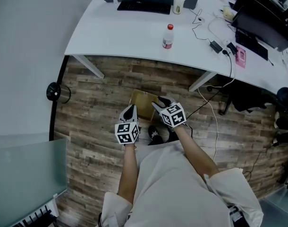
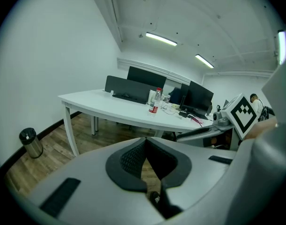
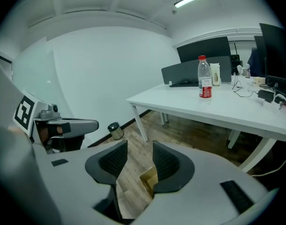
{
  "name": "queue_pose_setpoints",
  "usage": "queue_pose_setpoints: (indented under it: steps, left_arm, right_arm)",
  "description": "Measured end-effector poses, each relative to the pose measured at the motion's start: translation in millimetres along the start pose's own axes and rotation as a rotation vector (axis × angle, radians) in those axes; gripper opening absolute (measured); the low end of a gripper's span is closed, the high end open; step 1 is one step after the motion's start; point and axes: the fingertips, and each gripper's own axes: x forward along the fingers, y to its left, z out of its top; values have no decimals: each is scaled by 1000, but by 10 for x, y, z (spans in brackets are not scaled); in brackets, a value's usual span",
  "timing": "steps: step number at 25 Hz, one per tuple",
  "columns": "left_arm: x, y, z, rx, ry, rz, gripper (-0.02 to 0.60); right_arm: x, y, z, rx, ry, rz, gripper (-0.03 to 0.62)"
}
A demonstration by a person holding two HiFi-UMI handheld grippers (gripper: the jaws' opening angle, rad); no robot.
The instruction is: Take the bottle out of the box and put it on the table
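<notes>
A clear bottle (image 1: 168,36) with a red cap and red label stands upright on the white table (image 1: 115,32); it also shows in the left gripper view as the bottle (image 2: 154,102) and in the right gripper view as the bottle (image 3: 205,78). A brown cardboard box (image 1: 143,104) sits on the wooden floor in front of the table. My left gripper (image 1: 130,109) hangs just left of the box, its pads touching at the tips with nothing held (image 2: 145,140). My right gripper (image 1: 160,101) hovers over the box, open and empty (image 3: 139,146); a box corner (image 3: 150,179) shows through its gap.
A small round bin (image 1: 54,92) stands by the wall at left. The table carries a keyboard (image 1: 144,6), a paper cup (image 1: 179,3), cables and monitors. White table legs (image 1: 87,66) flank the box. A glass surface (image 1: 26,174) lies at lower left.
</notes>
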Motion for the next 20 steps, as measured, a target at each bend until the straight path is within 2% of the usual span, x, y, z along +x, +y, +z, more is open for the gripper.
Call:
queue_pose_setpoints:
  steps: [8, 12, 20]
  left_arm:
    - [53, -46, -119, 58, 7, -25, 12]
    - [84, -61, -140, 94, 14, -31, 12]
    - [132, -105, -132, 109, 14, -54, 12]
  right_arm:
    - [-112, -48, -196, -17, -42, -52, 155]
    - [-166, -120, -232, -42, -55, -86, 103]
    - [-169, -214, -149, -45, -76, -124, 44]
